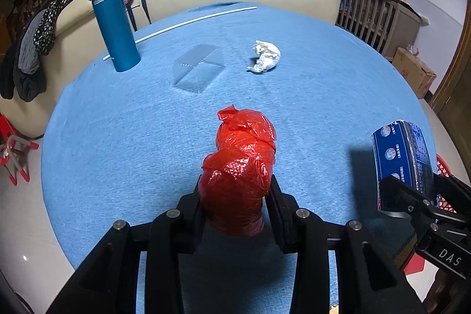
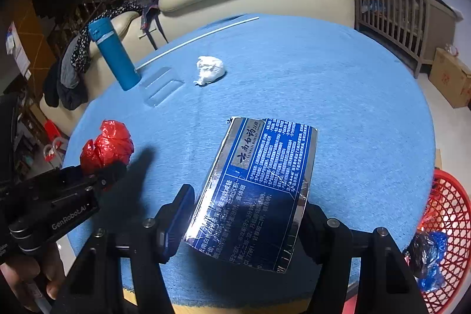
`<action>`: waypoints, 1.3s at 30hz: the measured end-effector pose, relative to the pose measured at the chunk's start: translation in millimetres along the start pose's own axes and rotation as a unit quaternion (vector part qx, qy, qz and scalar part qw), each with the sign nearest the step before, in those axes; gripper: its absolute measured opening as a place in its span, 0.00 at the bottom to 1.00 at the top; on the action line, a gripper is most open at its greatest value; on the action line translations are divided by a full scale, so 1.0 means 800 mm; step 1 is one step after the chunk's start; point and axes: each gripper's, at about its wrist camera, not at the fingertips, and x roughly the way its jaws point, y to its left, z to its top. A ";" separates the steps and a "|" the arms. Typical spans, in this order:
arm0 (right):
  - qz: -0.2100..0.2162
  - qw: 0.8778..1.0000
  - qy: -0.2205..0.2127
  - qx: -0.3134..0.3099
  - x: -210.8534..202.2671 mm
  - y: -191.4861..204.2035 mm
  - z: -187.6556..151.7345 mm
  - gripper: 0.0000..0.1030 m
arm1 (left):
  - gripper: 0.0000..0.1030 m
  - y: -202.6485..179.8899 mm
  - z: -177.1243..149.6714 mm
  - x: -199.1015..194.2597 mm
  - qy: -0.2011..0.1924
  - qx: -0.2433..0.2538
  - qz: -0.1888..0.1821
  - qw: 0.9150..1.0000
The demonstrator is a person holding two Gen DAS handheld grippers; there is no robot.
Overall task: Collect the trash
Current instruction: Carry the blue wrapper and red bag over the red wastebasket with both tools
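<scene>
Trash is in both tools at once. The red plastic bag (image 1: 240,167), crumpled into a lump, is clamped between the fingers of the left tool (image 1: 235,196); its long axis runs forward along the fingers, with the knotted, wrinkled end pointing away from the camera over the blue-covered bench (image 1: 323,96). The right tool (image 2: 247,214) grips a flattened blue and silver carton (image 2: 259,190) printed with Chinese text; the carton's long axis also runs forward from the fingers, tilted a little to the right, its torn far edge pointing toward the middle of the bench. Whether bag or carton touches the cloth cannot be told.

Farther back on the bench, a crumpled white tissue (image 1: 265,56) lies apart from a clear plastic wrapper (image 1: 198,68) and an upright blue flask (image 1: 113,21). A red mesh basket (image 2: 450,225), beside the bench edge on the right, holds dark and blue bags.
</scene>
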 end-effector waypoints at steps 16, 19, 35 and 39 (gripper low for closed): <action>0.001 0.998 -0.023 0.061 -0.027 -0.057 -0.016 0.66 | 0.38 -0.054 -0.003 -0.015 -0.005 0.048 -0.003 0.999; -0.002 0.997 -0.033 0.071 -0.037 -0.068 -0.017 0.66 | 0.38 -0.069 -0.001 -0.019 -0.008 0.059 -0.009 0.998; -0.032 0.986 -0.072 0.146 -0.088 -0.156 -0.041 0.66 | 0.38 -0.152 -0.005 -0.040 -0.017 0.120 -0.036 0.992; -0.042 0.983 -0.081 0.161 -0.102 -0.179 -0.048 0.66 | 0.38 -0.170 -0.008 -0.043 -0.018 0.137 -0.043 0.989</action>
